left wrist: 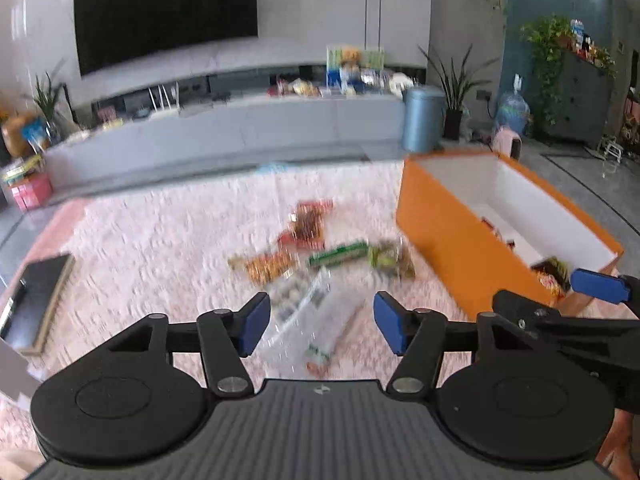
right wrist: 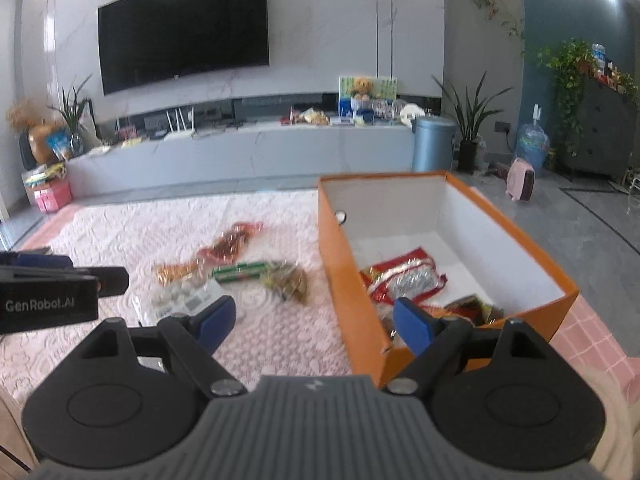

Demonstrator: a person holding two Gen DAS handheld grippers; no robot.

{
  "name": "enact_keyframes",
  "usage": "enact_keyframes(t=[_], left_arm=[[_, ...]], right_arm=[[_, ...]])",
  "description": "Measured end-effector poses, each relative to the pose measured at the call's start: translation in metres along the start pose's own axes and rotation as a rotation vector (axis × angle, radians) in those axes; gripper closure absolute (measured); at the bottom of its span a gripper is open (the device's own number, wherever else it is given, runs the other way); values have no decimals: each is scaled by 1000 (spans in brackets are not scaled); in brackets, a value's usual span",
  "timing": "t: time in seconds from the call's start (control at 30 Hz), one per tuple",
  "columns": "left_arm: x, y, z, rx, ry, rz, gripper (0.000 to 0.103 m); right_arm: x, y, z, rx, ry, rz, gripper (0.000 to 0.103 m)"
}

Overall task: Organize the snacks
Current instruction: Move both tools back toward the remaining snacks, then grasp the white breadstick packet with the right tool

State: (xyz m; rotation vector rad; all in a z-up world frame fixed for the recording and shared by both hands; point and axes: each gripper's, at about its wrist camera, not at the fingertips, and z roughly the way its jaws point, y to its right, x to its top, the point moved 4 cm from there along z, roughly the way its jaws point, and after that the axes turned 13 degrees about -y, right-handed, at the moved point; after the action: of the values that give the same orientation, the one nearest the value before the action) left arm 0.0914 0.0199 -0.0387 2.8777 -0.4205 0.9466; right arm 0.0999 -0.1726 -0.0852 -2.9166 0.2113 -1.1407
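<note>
Orange cardboard box with white inside (right wrist: pixel 452 216) sits on the right side of the pale pink bumpy rug (right wrist: pixel 140 224), and a few snacks lie in it already, like the red and silver crinkly packet (right wrist: pixel 404 276). More snacks lie in a little heap on the rug just left of the box: a long green stick-shaped packet (right wrist: pixel 240 270), a clear bag of small white round sweets (left wrist: pixel 296 296), a shiny orange wrapper (left wrist: pixel 266 266), a red packet of brown bits (left wrist: pixel 308 220) and a clear bag of greenish-brown bits (right wrist: pixel 288 280).

The left gripper (left wrist: pixel 322 322) hangs over the clear bag of sweets. Its blue pads stand apart with nothing pinched; the bag shows in the gap below them, and I cannot tell if they touch it. The right gripper (right wrist: pixel 310 320) is wide open and empty, over the near left wall of the box.

I think the step is picking up the sweets bag. To do it well, come down so one pad is on each side of the bag, squeeze a flat part, and lift gently, because the thin plastic may slip. The right gripper should stay clear of the box wall so it does not bump it.

The only writing I can read is "GenRobot.AI", in white letters on the black side of the left gripper. The snack labels are too blurry.
</note>
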Motion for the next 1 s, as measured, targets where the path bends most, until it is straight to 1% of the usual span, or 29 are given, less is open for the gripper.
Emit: enact_keyframes(t=[0.17,0.23,0.3,0.37,0.4,0.43,0.47,0.6,0.63,0.7,0.77,0.83,0.93,0.97,1.0], left_arm=[[-12,-9,19,-59,-90,-21,36],[-16,-12,24,-71,-111,-24,36],[-18,-12,29,-74,-122,-23,33],[-19,-13,34,-78,-133,-10,28],[-18,-12,37,-78,-138,-4,28],[-18,-13,40,-76,-148,1,28],[-16,-14,42,-72,-158,0,28],[-3,-19,59,-80,-206,13,28],[0,-21,63,-86,-209,26,28],[9,-24,69,-71,-207,53,28],[16,-30,77,-76,-224,36,28],[24,-39,85,-85,-236,-11,28],[34,-52,95,-72,-245,-31,28],[35,-54,98,-68,-255,-25,30],[35,-57,102,-65,-272,-16,37]], right_arm=[[-7,-4,20,20,-60,-3,19],[-9,-6,29,23,-79,-9,20],[-12,-8,38,26,-96,-20,23],[-14,-11,47,20,-112,-35,32],[-14,-12,51,20,-122,-42,33],[-13,-13,56,24,-131,-47,36],[-13,-13,60,29,-137,-48,39],[-9,-18,75,61,-158,-54,39],[-7,-19,78,71,-162,-58,40],[-4,-26,83,95,-150,-86,42],[0,-33,89,127,-162,-94,43],[4,-39,96,147,-168,-92,43],[10,-47,109,189,-197,-59,43],[11,-50,113,203,-209,-42,42],[12,-52,117,214,-220,-22,42]])
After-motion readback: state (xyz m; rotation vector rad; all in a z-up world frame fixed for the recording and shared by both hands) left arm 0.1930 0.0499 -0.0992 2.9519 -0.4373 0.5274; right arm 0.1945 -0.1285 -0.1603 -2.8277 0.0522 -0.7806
